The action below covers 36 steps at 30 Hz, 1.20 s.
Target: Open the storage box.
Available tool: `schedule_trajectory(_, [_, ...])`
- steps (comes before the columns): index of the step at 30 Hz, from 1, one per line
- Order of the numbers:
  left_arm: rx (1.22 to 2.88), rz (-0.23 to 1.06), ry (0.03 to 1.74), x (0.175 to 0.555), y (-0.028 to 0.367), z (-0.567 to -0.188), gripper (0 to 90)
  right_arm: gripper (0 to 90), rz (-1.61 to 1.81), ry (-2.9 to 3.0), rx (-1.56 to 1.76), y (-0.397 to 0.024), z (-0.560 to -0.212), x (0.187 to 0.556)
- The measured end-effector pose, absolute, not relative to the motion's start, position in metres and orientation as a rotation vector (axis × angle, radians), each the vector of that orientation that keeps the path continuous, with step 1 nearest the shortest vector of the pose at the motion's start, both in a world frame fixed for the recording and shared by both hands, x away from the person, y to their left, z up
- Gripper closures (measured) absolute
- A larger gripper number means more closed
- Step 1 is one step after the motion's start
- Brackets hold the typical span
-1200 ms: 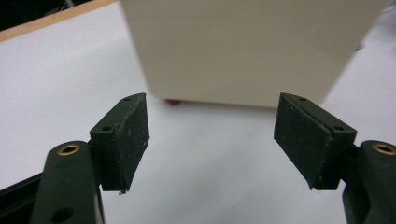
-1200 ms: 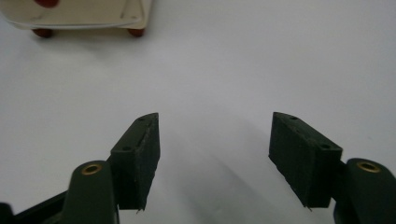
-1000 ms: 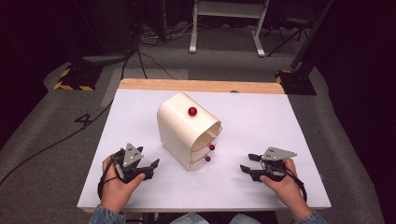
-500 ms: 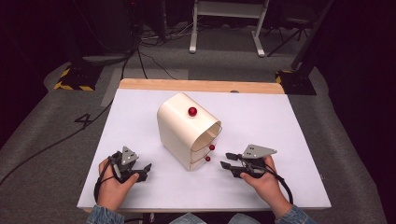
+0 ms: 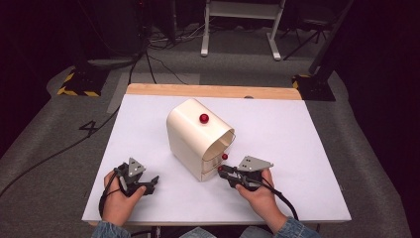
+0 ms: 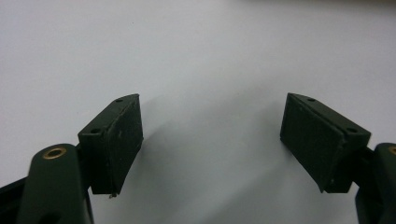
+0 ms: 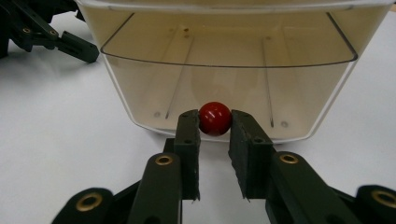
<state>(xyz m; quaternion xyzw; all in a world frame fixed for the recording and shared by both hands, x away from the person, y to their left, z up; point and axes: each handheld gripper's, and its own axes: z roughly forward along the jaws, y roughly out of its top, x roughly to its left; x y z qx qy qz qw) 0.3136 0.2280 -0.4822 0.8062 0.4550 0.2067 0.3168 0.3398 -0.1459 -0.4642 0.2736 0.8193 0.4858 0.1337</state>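
A cream drawer cabinet point(image 5: 190, 131) with a rounded top stands mid-table, its front facing the near right. It has a red knob up on top point(image 5: 203, 118) and another on the upper drawer point(image 5: 224, 156). My right gripper point(image 5: 221, 171) sits at the base of the front, its jaws closed on the lower drawer's red knob point(image 7: 215, 118); in the right gripper view the translucent drawer point(image 7: 224, 70) rises just behind. My left gripper point(image 5: 151, 182) rests on the table point(image 5: 297, 129) to the cabinet's near left, open, with bare white surface between its pads point(image 6: 119, 140).
The white table top has a wooden strip point(image 5: 213, 91) along its far edge. Cables point(image 5: 163, 64) and stand legs point(image 5: 237, 29) lie on the grey floor beyond. Open table surface lies to the right of the cabinet and behind it.
My right gripper has moved left along the near edge to the cabinet front and closed around the lower knob. The left hand has shifted slightly toward the near edge.
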Motion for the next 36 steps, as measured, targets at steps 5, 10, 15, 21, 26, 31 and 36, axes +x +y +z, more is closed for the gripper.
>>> schedule_trajectory(5, [2.119,0.526,1.203,0.315,0.229,-0.482,21.5,74.3,1.404,2.351,0.772,-0.146,-0.465,0.336])
schedule_trajectory(10, [2.119,0.503,1.208,0.317,0.231,-0.482,21.5,74.4,1.387,2.354,0.762,-0.150,-0.464,0.331])
schedule_trajectory(15, [2.112,0.473,1.221,0.319,0.232,-0.482,21.1,74.3,1.384,2.374,0.774,-0.167,-0.461,0.317])
schedule_trajectory(21, [2.112,0.465,1.220,0.319,0.232,-0.483,21.0,74.2,1.396,2.366,0.774,-0.178,-0.454,0.304])
schedule_trajectory(26, [2.108,0.462,1.223,0.319,0.232,-0.483,20.9,74.2,1.395,2.371,0.784,-0.191,-0.450,0.290])
schedule_trajectory(31, [2.111,0.464,1.220,0.319,0.232,-0.483,20.9,74.2,1.395,2.384,0.793,-0.200,-0.450,0.281])
schedule_trajectory(36, [2.112,0.468,1.220,0.319,0.232,-0.483,21.0,74.1,1.379,2.399,0.792,-0.208,-0.452,0.272])
